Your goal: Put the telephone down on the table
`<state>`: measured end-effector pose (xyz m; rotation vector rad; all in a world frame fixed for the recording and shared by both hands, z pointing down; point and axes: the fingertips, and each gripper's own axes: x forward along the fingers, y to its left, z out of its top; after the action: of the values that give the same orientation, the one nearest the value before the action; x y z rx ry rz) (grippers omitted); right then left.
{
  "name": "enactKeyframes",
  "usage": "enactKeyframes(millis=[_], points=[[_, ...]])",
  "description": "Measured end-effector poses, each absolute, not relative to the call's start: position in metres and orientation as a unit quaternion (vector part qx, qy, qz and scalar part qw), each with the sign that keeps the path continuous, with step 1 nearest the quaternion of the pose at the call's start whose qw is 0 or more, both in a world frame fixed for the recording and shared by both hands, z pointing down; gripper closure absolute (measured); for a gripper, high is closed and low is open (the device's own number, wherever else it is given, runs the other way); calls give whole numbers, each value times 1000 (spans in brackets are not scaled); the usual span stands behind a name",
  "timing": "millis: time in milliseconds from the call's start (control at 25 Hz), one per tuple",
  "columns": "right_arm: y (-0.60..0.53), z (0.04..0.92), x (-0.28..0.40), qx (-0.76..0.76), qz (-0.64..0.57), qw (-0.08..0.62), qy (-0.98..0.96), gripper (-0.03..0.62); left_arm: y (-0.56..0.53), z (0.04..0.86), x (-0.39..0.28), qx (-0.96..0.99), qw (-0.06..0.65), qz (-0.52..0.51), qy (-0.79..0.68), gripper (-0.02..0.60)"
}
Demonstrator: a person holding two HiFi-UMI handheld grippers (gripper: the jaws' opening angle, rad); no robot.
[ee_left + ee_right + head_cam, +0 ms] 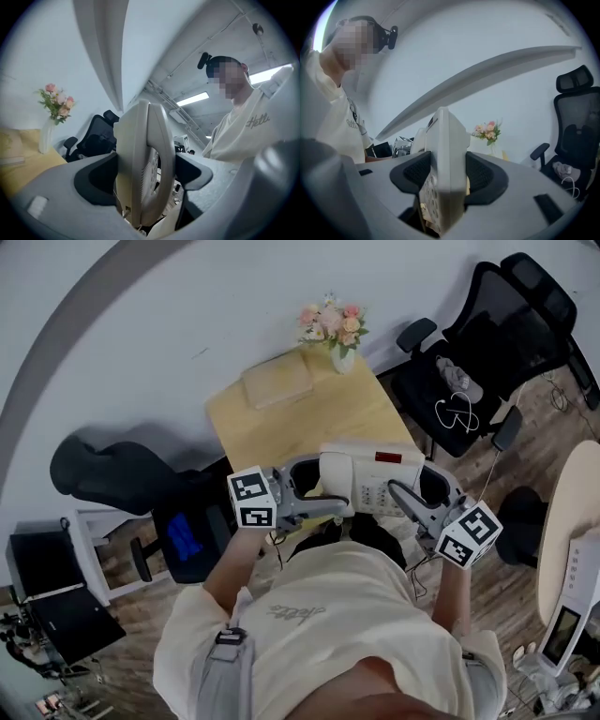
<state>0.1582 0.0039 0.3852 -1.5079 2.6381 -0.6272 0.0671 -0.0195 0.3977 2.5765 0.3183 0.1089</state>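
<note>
A white desk telephone [370,482] with its handset and a red label is held in the air in front of the person, just off the near edge of the wooden table [281,427]. My left gripper [314,486] is shut on its left end, where the handset [143,164] fills the gap between the jaws. On its right end my right gripper [412,491] is shut, and the keypad side of the telephone [443,173] stands between those jaws.
A vase of pink flowers [333,329] and a flat beige pad [277,381] sit at the table's far end. A black office chair [487,343] with a cable on its seat stands at the right. A dark chair [122,479] is at the left.
</note>
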Motion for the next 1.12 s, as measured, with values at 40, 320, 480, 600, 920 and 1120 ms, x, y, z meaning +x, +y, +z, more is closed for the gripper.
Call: enactKeyframes(millis=[40,320,480,600,920,1120], points=[[-10,385,160,-469,-203,18,859,365,-30,397,68,957,272,37,98,207],[-84,379,163,-366,-196,9,909,365,-82,392,68,961,274,11,-14,207],[-116,383,152,-310,-204,-2,929,365,-103,395,58,958,278,-3,-73,207],[-141,391,136,-267,-209,-15,941,365,-119,403,44,952,284,-17,-115,207],[-163,407,92,-210,-225,-52,950,365,-127,421,3,934,308,-45,-178,207],[-167,424,45,-188,-242,-73,949,365,-126,438,-42,924,322,-53,-198,207]])
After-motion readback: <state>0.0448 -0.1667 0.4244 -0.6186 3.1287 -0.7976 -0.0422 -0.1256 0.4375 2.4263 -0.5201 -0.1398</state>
